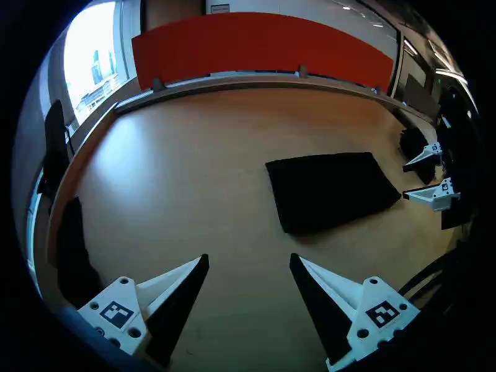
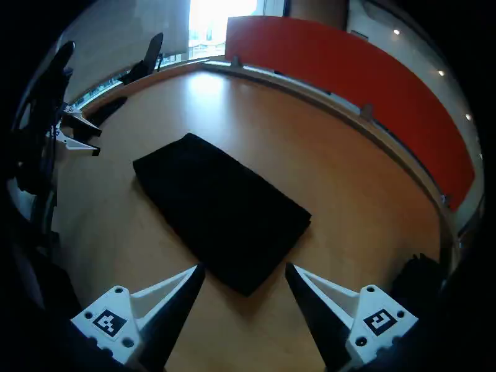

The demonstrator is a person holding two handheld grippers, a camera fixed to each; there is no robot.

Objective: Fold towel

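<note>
the left gripper [image 1: 248,260] had its two fingers [image 1: 180,291] spread wide with nothing between them, only bare wood of the counter [image 1: 186,186] under the gap. the right gripper [image 2: 243,268] was likewise released, its fingers [image 2: 322,304] parted and gripping nothing. in the right gripper view the near short end of the towel [image 2: 217,208] showed in the gap between the tips, though whether they touched the cloth could not be told. the towel was black, folded into a flat oblong, and lay on the light wooden counter. in the left gripper view it lay ahead and to the right of the fingers, well apart from them. the right gripper [image 1: 404,181] appeared at its far right edge, white fingers parted, tips near the cloth. in the right gripper view the left gripper [image 2: 98,142] showed at the upper left, apart from the towel. a red partition [image 1: 260,46] ran along the counter's far edge, with a bright window [image 1: 93,62] beside it. a dark chair back [image 2: 152,53] stood past the counter's edge.
</note>
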